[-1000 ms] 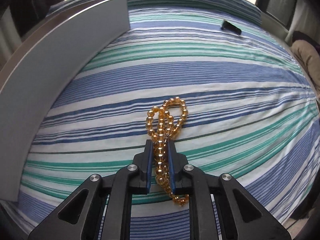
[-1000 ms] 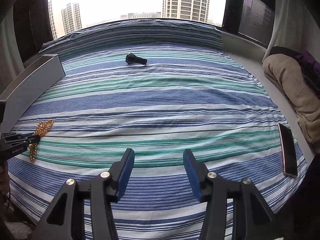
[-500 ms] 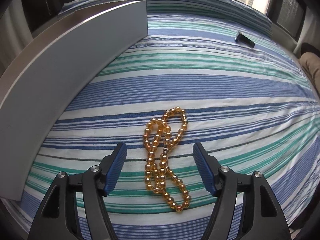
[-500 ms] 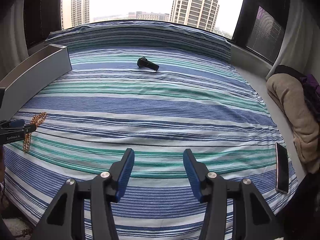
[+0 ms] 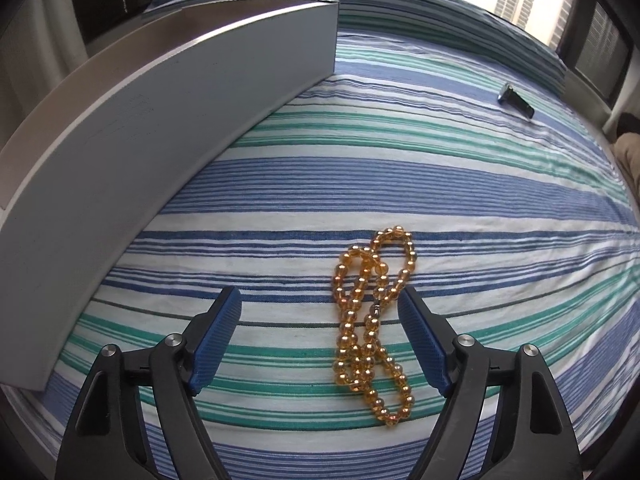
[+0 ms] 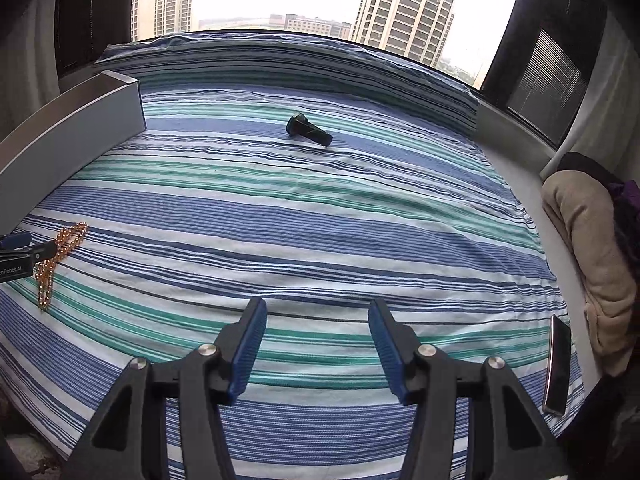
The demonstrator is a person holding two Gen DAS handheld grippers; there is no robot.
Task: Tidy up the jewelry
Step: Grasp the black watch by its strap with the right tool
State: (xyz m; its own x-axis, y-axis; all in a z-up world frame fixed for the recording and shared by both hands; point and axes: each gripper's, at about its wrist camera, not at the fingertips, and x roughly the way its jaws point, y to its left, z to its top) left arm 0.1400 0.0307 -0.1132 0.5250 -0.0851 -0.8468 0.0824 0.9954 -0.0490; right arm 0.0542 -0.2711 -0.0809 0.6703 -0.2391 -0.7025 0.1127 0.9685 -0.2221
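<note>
- Your left gripper (image 5: 320, 304) has its jaws spread wide — they have just been opening — and the amber bead necklace (image 5: 372, 320) lies loose on the striped bedspread (image 5: 400, 184) between the two blue pads (image 5: 422, 344), nearer the right-hand one, with neither pad pressing on it.
- Your right gripper (image 6: 318, 312) has also just been opening; its jaws stand apart over bare stripes with nothing between them.
- From your left wrist you get the necklace close up: one strand, doubled and twisted over itself, lying lengthwise along the line of the fingers, with its far loop reaching past the fingertips.
- From your right wrist the same necklace (image 6: 56, 256) is small, at the far left edge, well apart from your right gripper and partly behind the tip of your left gripper (image 6: 24, 252).
- Only your right wrist shows the phone (image 6: 558, 364) at the bed's right edge and the beige blanket (image 6: 588, 240) heaped beyond it.
- Both views share one long grey box (image 5: 160, 152) along the left side and one small black object (image 6: 309, 130) far up the bed — too small to identify.
- Count: one necklace, one box, one phone, one black object, two grippers.
</note>
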